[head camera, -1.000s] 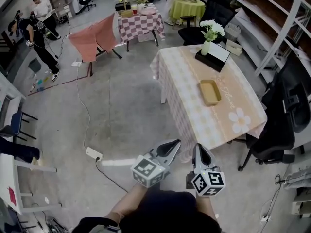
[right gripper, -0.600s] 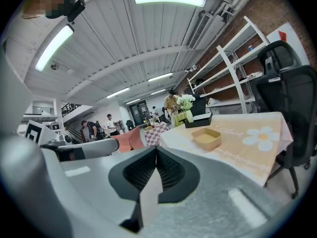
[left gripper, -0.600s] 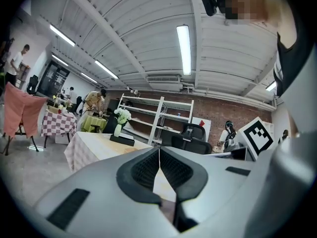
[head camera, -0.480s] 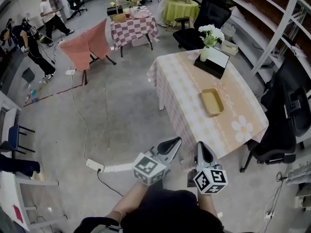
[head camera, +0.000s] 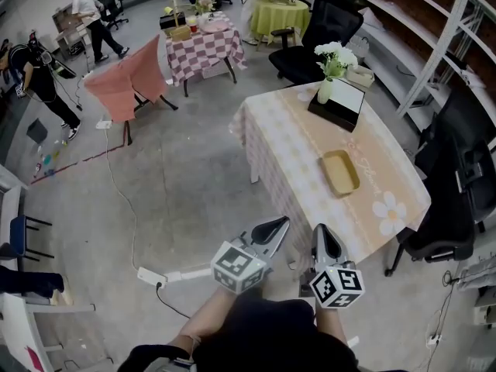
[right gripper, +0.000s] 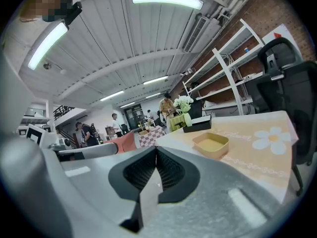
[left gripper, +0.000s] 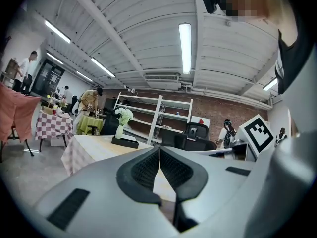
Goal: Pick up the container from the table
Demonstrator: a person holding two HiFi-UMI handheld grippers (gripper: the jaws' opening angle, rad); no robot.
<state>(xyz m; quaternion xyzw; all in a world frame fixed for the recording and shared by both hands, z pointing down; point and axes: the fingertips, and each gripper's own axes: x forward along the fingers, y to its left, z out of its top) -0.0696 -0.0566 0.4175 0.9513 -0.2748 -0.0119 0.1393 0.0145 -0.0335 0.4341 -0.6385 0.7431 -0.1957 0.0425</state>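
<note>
A shallow tan rectangular container lies empty on the table, which has a peach checked cloth with a flower print. The right gripper view shows the container ahead and to the right on the table. My left gripper is shut and empty, held over the floor short of the table's near corner. My right gripper is beside it, also shut and empty. In each gripper view the ribbed pads meet, on the left gripper and on the right gripper. The left gripper view does not show the container.
A vase of white flowers and a black tray stand at the table's far end. Black office chairs and shelving line the right side. A power strip with cable lies on the floor at left. People stand far left.
The whole view has moved forward toward the table, and the container now sits slightly nearer. Both grippers keep their places in the view and stay shut.
</note>
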